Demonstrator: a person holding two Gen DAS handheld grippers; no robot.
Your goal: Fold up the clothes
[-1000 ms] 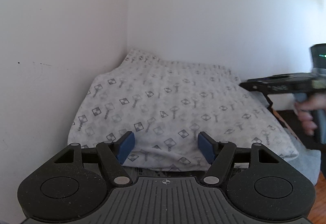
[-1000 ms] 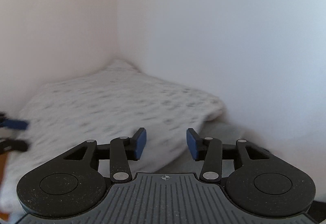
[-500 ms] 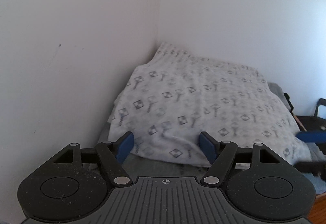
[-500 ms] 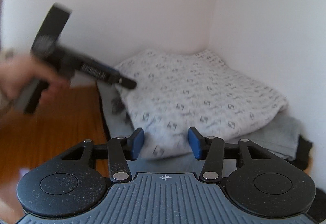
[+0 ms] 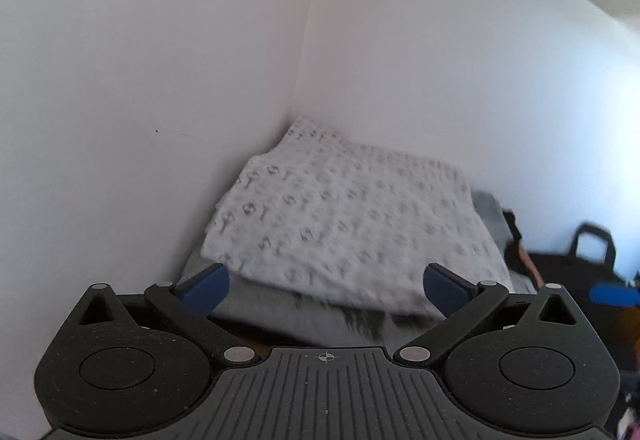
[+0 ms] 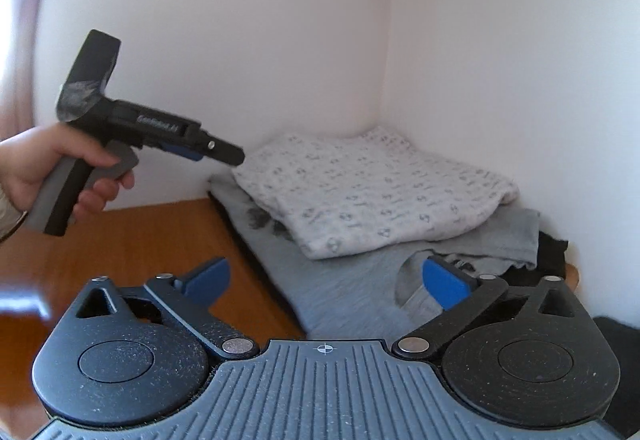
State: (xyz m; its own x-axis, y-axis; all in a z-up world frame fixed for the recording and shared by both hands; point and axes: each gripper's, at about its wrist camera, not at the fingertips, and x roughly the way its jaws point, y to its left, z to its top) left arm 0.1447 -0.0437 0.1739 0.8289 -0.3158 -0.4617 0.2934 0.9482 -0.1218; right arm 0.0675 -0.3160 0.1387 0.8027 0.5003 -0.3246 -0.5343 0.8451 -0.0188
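Observation:
A folded white patterned garment (image 5: 352,228) (image 6: 372,192) tops a stack in the wall corner. Under it lies a grey garment (image 6: 344,288) (image 5: 280,304), with a black one (image 6: 552,244) at the bottom. My left gripper (image 5: 324,288) hangs short of the stack's near edge; its jaws are opening and nothing is between them. In the right wrist view the left gripper (image 6: 234,156) shows from the side in a person's hand (image 6: 60,168), pointing at the white garment's corner. My right gripper (image 6: 326,280) hovers above the grey garment, jaws opening, holding nothing.
White walls close the corner behind and beside the stack. The stack lies on a wooden tabletop (image 6: 160,236) that shows bare to its left. A dark bag with a handle (image 5: 584,260) stands at the right of the left wrist view.
Both grippers' jaws have spread much wider. Both have drawn back from the stack. The right wrist view has swung, and the left gripper and hand now show at its left.

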